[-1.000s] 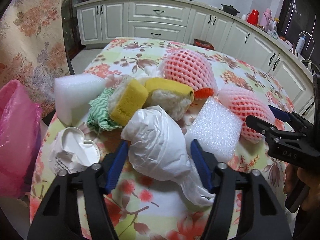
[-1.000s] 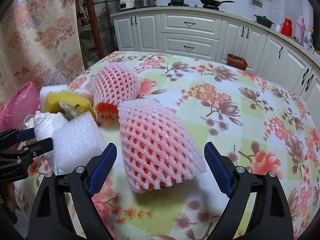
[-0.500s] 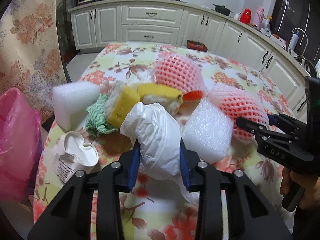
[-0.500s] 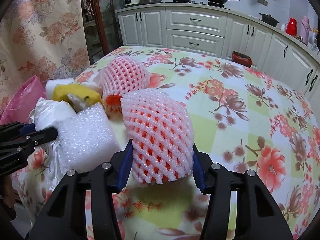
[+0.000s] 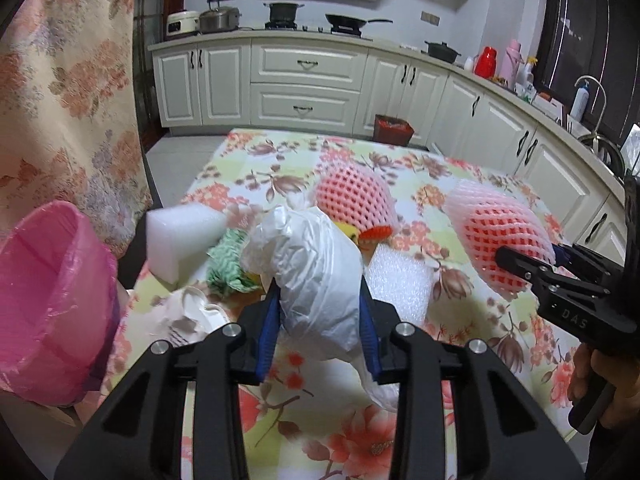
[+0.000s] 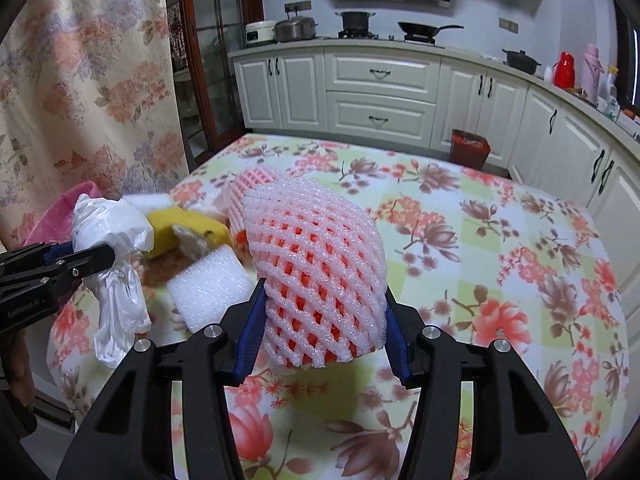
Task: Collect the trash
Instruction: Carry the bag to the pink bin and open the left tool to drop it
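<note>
My left gripper [image 5: 318, 316] is shut on a crumpled white plastic bag [image 5: 316, 276] and holds it above the floral table; the bag also shows in the right wrist view [image 6: 114, 248]. My right gripper [image 6: 322, 326] is shut on a pink foam fruit net [image 6: 316, 276] and holds it lifted off the table; the net also shows in the left wrist view [image 5: 500, 236]. A bin lined with a pink bag [image 5: 52, 300] stands at the table's left edge. A second pink foam net [image 5: 352, 200], a white foam block [image 5: 180, 240], a bubbly foam pad [image 5: 400, 284] and a green cloth [image 5: 230, 260] lie on the table.
A yellow sponge [image 6: 184, 232] and a crushed white cup [image 5: 192, 312] lie among the pile. A floral curtain [image 5: 60, 100] hangs left of the bin. White kitchen cabinets [image 6: 380, 92] run behind the table, with a small red bin [image 6: 470, 152] on the floor.
Both grippers closed on their items and lifted them: the left raised the white bag, the right raised the pink foam net off the table.
</note>
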Demonstrator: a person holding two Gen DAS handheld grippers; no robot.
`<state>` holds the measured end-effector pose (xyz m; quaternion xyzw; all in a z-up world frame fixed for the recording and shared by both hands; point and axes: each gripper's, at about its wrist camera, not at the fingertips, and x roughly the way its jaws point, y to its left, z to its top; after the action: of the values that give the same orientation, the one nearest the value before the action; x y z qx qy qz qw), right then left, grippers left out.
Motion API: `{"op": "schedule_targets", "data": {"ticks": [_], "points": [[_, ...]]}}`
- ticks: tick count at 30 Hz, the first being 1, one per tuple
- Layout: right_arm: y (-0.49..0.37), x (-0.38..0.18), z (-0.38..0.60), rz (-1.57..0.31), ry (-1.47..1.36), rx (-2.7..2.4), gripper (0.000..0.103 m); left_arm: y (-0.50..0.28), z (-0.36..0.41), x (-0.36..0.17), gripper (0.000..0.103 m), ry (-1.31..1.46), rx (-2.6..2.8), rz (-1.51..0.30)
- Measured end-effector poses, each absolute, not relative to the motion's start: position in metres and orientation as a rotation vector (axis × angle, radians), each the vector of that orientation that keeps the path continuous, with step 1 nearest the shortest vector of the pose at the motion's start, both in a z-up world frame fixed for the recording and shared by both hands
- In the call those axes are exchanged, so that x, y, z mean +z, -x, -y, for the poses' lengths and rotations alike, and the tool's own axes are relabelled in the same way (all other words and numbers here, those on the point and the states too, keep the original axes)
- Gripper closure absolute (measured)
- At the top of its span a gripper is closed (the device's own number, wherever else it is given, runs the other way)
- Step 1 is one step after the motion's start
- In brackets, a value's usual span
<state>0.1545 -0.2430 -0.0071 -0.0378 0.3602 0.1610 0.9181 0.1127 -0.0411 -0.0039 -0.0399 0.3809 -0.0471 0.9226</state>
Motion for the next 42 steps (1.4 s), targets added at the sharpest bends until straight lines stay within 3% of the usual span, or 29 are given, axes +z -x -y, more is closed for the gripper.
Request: {"op": "schedule_targets", "data": {"ticks": [20,42], "points": [[-0.129,0.045,0.198,-0.640,0.108,0.391,0.053,-0.067,-0.027,0.053,0.069,0.133,-0.009,-0.627],[-0.124,0.079,0.050,-0.578,0.211,0.603,0.053,-0.019,-0.170,0.078,0.069,0.196,0.292,-0.515]]}}
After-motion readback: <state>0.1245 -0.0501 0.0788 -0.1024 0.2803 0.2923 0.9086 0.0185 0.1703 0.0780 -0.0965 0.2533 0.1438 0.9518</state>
